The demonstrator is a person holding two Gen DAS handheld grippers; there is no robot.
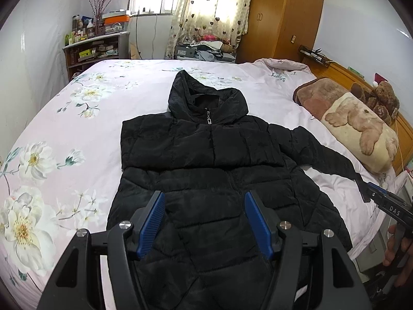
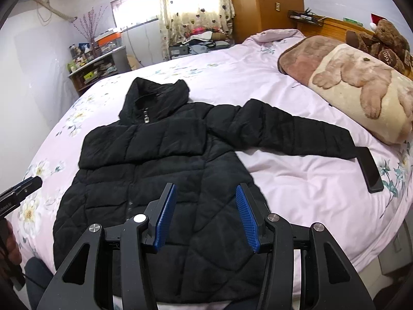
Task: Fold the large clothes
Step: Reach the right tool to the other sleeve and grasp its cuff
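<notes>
Black jacket (image 2: 160, 170) flat on bed (image 2: 296, 188), front up. One sleeve already across chest; other sleeve (image 2: 289, 131) outstretched toward pillow (image 2: 361, 95). Left gripper (image 1: 205, 222) and right gripper (image 2: 206, 217) above hem, both spread, empty. Next: pinch outstretched cuff, fold across chest.

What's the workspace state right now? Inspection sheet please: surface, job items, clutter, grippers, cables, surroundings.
Surface: bed under a pink floral sheet, mostly flat.
Job's things: black hooded jacket lying front up and zipped; the sleeve on the left of the picture is folded across the chest, the other sleeve lies spread out toward the pillow.
Clutter: bear-print pillow and teddy bear at the headboard; dark flat object at the sleeve's cuff, unidentified.
Grippers: left gripper and right gripper both open above the hem, nothing between the pads.
Cables: a cord hanging down the wall below the window.
Surroundings: wardrobe, heart-print curtain, crowded shelf.
</notes>
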